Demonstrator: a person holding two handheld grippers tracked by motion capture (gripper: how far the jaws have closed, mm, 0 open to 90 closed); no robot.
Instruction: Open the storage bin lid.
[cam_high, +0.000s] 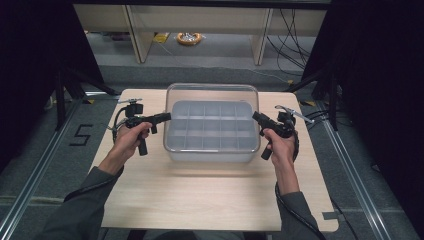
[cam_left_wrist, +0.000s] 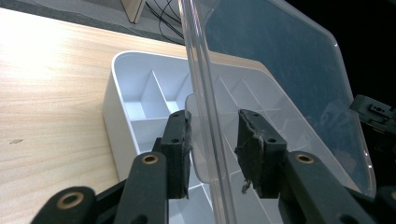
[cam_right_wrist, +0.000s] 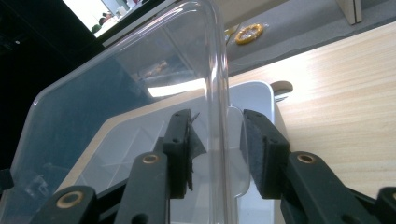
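Lid (cam_high: 212, 90), clear plastic, hovers over the empty white divided box (cam_high: 210, 131), both on a wooden table (cam_high: 210, 195). Left gripper (cam_high: 167, 117) at 9 o'clock and right gripper (cam_high: 255, 116) at 3 o'clock are clamped on its edges.

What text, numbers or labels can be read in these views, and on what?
"5": black mark on the grey floor left of the table.
No readable print on the clear lid, the white divided box or either gripper.

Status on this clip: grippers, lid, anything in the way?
Left gripper and right gripper shut on clear lid, one per side. Lid raised above the white divided box. Nothing in the way.
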